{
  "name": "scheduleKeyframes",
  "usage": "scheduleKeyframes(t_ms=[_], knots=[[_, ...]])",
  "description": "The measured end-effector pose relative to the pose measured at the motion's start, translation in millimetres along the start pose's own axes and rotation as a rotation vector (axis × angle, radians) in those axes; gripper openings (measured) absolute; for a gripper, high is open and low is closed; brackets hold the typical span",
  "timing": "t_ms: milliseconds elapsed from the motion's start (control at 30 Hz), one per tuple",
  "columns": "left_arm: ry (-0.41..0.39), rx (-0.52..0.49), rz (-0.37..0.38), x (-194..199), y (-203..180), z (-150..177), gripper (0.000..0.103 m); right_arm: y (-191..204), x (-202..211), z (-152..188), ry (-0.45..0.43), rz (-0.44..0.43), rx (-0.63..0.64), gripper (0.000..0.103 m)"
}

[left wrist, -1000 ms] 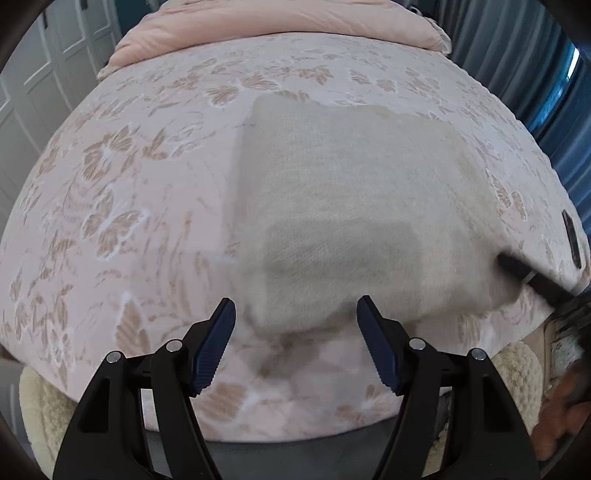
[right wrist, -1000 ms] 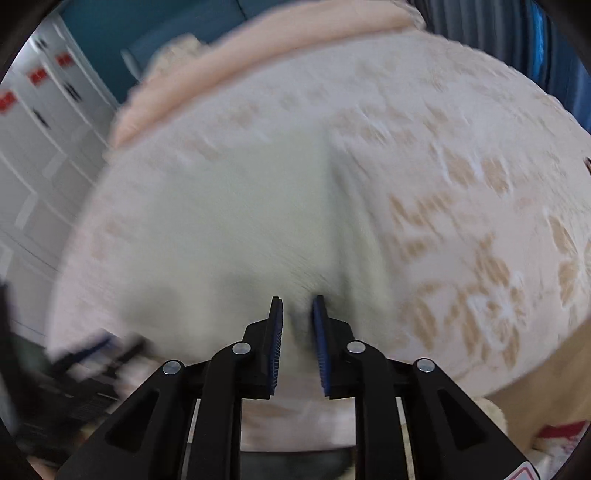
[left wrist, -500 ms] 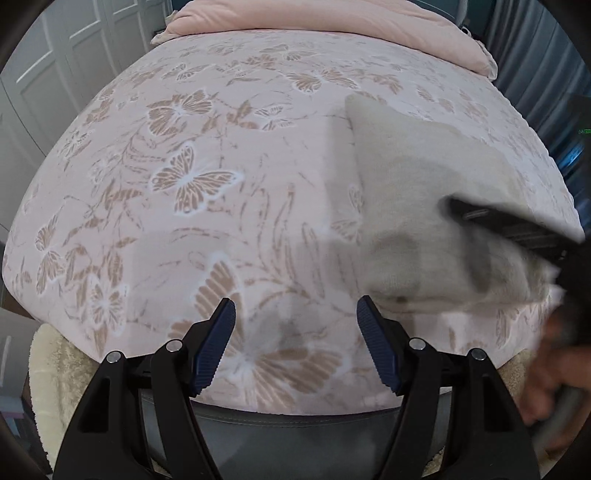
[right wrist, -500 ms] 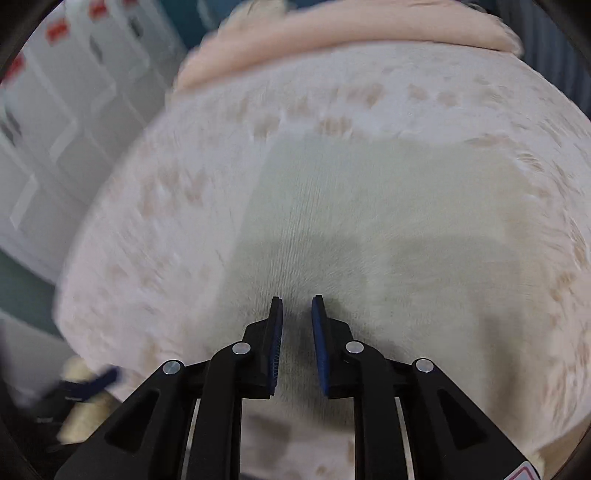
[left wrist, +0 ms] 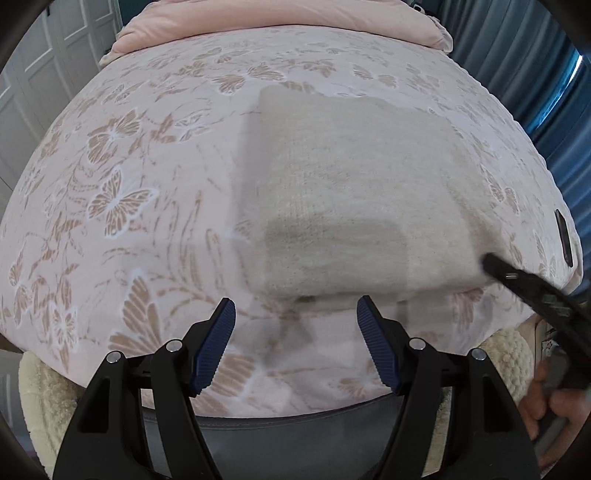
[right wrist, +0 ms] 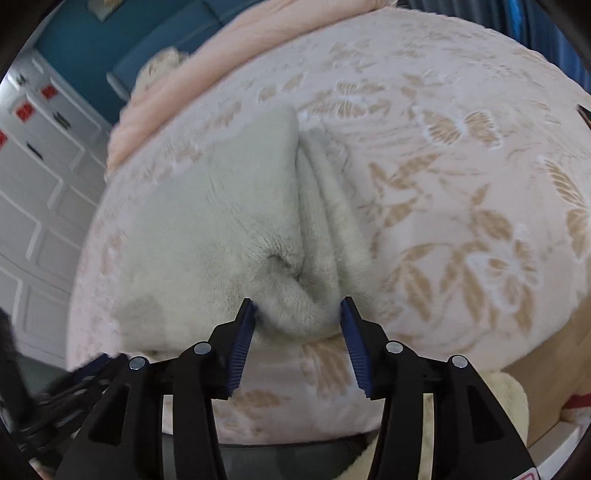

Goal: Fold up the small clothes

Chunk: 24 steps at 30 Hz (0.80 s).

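Observation:
A folded cream fleece garment (left wrist: pixel 354 199) lies flat on the pink butterfly bedspread (left wrist: pixel 122 199). My left gripper (left wrist: pixel 295 321) is open and empty, just in front of the garment's near edge. My right gripper (right wrist: pixel 297 314) is open, its jaws on either side of the garment's (right wrist: pixel 229 229) bunched near right corner, whose stacked layers show as folds. In the left wrist view the right gripper (left wrist: pixel 532 284) appears as a black bar touching the garment's right corner.
A pink pillow or duvet (left wrist: pixel 280 22) lies along the far edge of the bed. A dark phone-like object (left wrist: pixel 564 236) lies at the bed's right edge. White cupboard doors (right wrist: pixel 33 177) stand to the left, blue curtains (left wrist: pixel 546 92) to the right. A cream fluffy rug (left wrist: pixel 40 384) lies below.
My right gripper was shut on the garment and has opened, leaving the corner between its jaws. It swung from the garment's middle back to the right corner. My left gripper stayed open and swung back toward the garment.

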<state>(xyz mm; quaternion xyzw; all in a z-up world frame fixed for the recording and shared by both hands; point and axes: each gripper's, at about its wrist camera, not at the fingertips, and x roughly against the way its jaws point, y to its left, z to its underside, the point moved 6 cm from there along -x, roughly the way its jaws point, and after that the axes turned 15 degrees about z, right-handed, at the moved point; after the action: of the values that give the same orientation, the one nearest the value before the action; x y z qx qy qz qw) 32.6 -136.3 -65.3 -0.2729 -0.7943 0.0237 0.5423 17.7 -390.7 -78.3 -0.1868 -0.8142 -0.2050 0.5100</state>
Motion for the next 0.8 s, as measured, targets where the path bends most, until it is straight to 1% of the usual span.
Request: scheduleKeyframes(t_ms=[33, 100, 133, 200, 233, 267, 300, 333, 367, 400, 433, 500, 533, 567, 600, 633, 667, 700, 767, 800], knots=[[0.000, 0.002, -0.001, 0, -1, -1, 0.066, 6, -3, -2, -0.004, -0.003, 0.019, 0.012], [-0.001, 0.002, -0.009, 1, -1, -1, 0.066, 11, 10, -10, -0.059, -0.028, 0.033, 0.013], [-0.005, 0.000, -0.015, 3, -2, -2, 0.066, 11, 31, -20, -0.133, -0.040, 0.022, 0.013], [-0.008, 0.000, -0.026, 4, -2, -3, 0.066, 7, 48, -28, -0.179, -0.044, 0.014, 0.013], [-0.006, 0.001, -0.028, 4, -1, -3, 0.066, 4, 47, -30, -0.176, -0.039, 0.015, 0.013], [-0.003, 0.003, -0.032, 3, 1, -3, 0.066, 1, 38, -29, -0.155, -0.023, 0.023, 0.013], [0.000, 0.006, -0.035, 2, 1, -3, 0.066, -2, 22, -26, -0.121, 0.008, 0.035, 0.013], [0.003, 0.009, -0.036, 0, 2, -2, 0.066, -7, -7, -17, -0.049, 0.058, 0.062, 0.014], [0.010, 0.011, -0.039, -2, 2, 0, 0.066, -10, -25, -9, -0.007, 0.066, 0.070, 0.014], [0.015, 0.010, -0.040, -4, 3, 1, 0.066, -13, -32, -4, -0.014, 0.043, 0.052, 0.015], [0.019, 0.005, -0.043, -5, 2, 2, 0.066, -14, -28, -5, -0.030, 0.028, 0.038, 0.016], [0.024, -0.011, -0.056, -7, 0, 3, 0.066, -14, -19, -8, -0.029, 0.010, 0.010, 0.021], [0.028, -0.011, -0.054, -8, 0, 3, 0.066, -16, -14, -9, -0.027, -0.006, -0.012, 0.026], [0.030, -0.005, -0.045, -10, 0, 3, 0.066, -17, -10, -9, -0.029, -0.011, -0.015, 0.034], [0.032, -0.002, -0.042, -11, -1, 2, 0.067, -18, -5, -10, -0.039, 0.005, -0.011, 0.040], [0.035, -0.003, -0.040, -12, -1, 2, 0.069, -19, -2, -10, -0.053, 0.024, -0.007, 0.057], [0.037, -0.005, -0.039, -13, -3, 1, 0.073, -23, 3, -11, -0.071, 0.045, -0.007, 0.069], [0.035, -0.004, -0.039, -13, -4, 0, 0.081, -27, 7, -11, -0.091, 0.058, -0.013, 0.071], [0.019, 0.011, -0.018, -10, -6, -3, 0.089, -32, 12, -14, -0.102, 0.046, -0.031, 0.074], [0.014, 0.019, 0.001, -10, -7, -4, 0.091, -33, 12, -15, -0.094, 0.032, -0.040, 0.077]])
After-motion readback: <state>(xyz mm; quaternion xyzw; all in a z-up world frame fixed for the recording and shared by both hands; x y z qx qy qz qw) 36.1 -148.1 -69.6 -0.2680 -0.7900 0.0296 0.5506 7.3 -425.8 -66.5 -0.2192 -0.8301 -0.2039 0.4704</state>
